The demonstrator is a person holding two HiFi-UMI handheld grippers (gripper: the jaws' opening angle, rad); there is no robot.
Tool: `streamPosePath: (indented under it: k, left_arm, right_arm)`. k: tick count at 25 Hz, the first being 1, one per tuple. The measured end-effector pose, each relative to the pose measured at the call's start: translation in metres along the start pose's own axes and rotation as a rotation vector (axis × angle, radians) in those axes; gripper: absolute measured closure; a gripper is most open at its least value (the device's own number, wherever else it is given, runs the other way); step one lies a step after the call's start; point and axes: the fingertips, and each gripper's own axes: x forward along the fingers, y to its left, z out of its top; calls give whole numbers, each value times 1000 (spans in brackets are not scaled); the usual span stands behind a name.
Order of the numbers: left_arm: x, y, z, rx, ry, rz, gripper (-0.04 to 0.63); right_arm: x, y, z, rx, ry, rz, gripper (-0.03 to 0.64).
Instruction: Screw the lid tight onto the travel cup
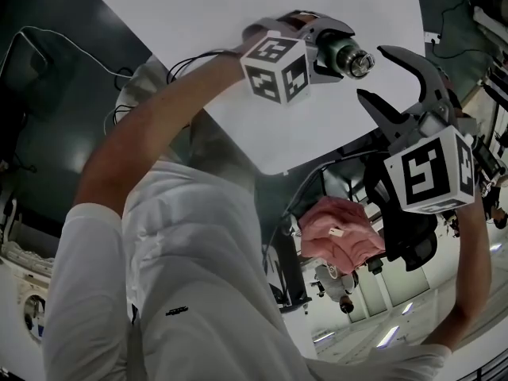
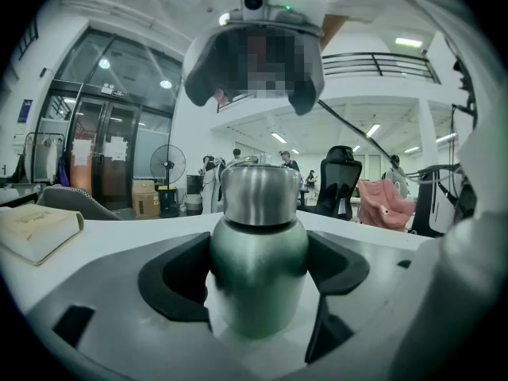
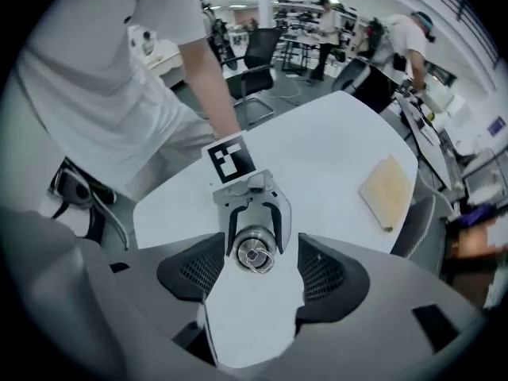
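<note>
Left gripper view shows the left tongs [image 2: 258, 275] pinching the green travel cup [image 2: 258, 244] by its body, with the steel lid [image 2: 256, 193] seated on top at 12 o'clock. In the right gripper view the right tongs [image 3: 258, 280] stand spread wide and grip nothing, looking down on the lid over the white tabletop [image 3: 333, 153]. A tan pad [image 3: 389, 190] lies at 2 o'clock.

No word, brand or number can be read. The left marker cube [image 1: 276, 70] and right marker cube [image 1: 429, 169] bear only black-and-white square patterns, no letters. Sheets [image 2: 82, 151] on the glass doors [image 2: 119, 153], far beyond the left tongs [image 2: 258, 254] and to their left, are too small to read.
</note>
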Motion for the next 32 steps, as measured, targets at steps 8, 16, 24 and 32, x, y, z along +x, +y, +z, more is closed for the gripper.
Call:
streamPosePath:
  k: [8, 16, 24, 32]
  left_arm:
    - [0, -1, 3, 0, -5, 1, 242]
    - [-1, -1, 2, -1, -7, -1, 242]
    - [1, -3, 5, 0, -5, 0, 242]
    - [1, -3, 4, 0, -9, 3, 242]
  right_arm:
    - [22, 15, -18, -540, 72, 75, 344]
    - [50, 22, -30, -741, 126, 99, 391]
    - [49, 22, -30, -467, 72, 131, 391]
    - [50, 16, -29, -105, 33, 91, 391]
